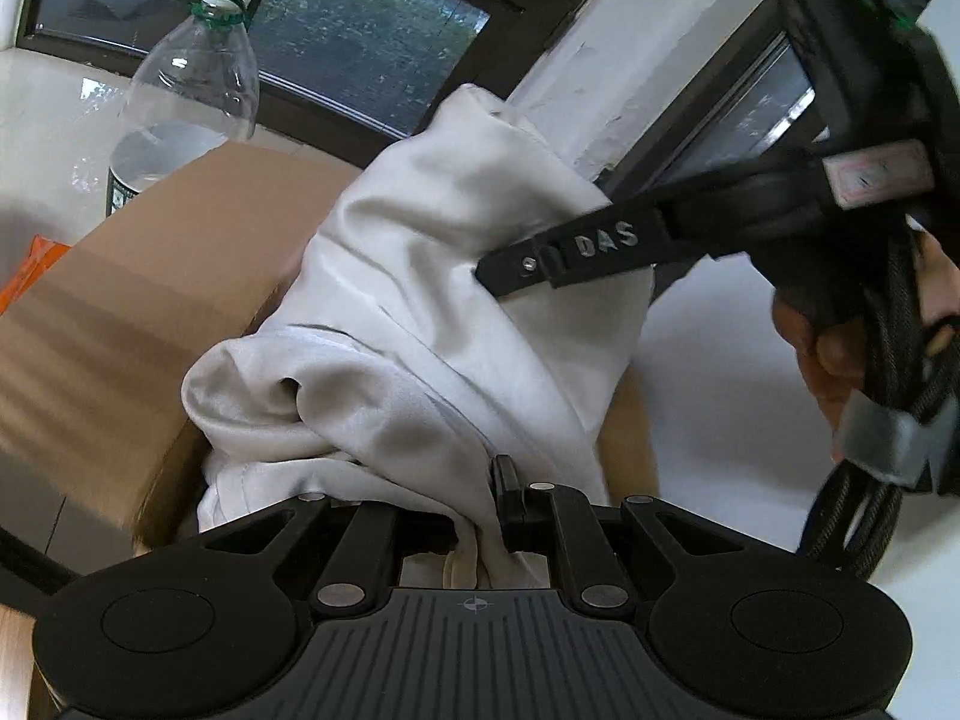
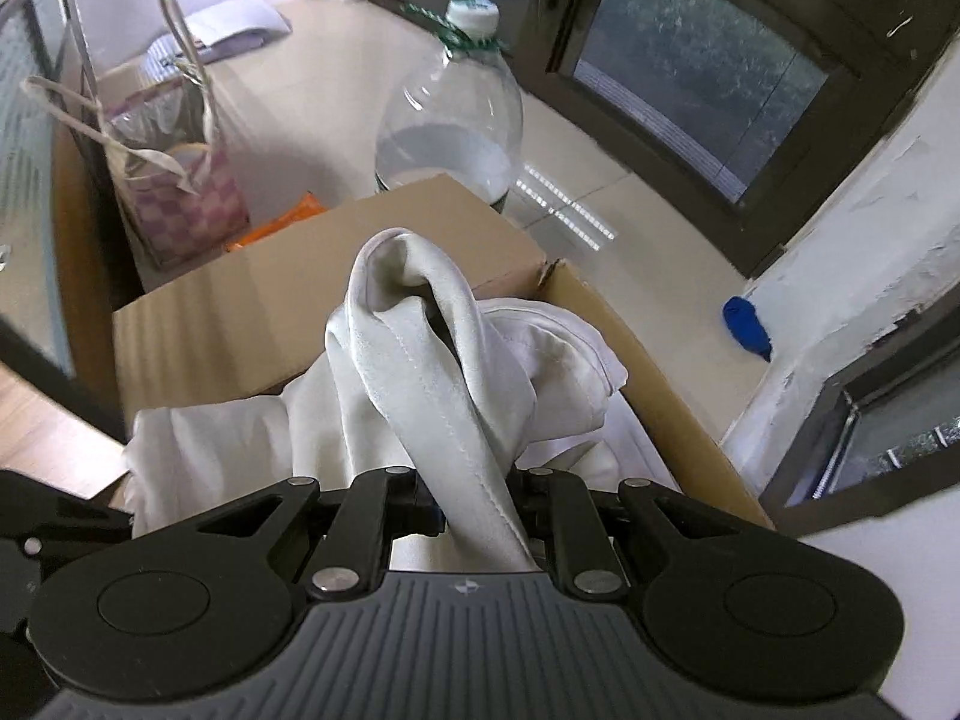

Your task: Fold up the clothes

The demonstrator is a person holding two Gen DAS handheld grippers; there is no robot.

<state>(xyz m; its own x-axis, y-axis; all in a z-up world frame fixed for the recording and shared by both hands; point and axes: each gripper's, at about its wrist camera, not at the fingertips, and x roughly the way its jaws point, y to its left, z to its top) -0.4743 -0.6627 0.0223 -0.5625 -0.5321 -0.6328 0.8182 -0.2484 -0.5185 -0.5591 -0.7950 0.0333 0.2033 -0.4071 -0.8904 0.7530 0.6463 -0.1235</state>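
White garment [image 2: 420, 360] over cardboard box [image 2: 240, 312] | left hand-held gripper [image 1: 480, 531], right hand-held gripper [image 2: 474, 516] both clamp it

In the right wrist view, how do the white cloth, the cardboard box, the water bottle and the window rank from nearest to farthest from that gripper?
1. White cloth: pinched in the right gripper, centre.
2. Cardboard box: just behind the cloth.
3. Water bottle: beyond the box's far edge, slightly right of centre.
4. Window: farthest, upper right.
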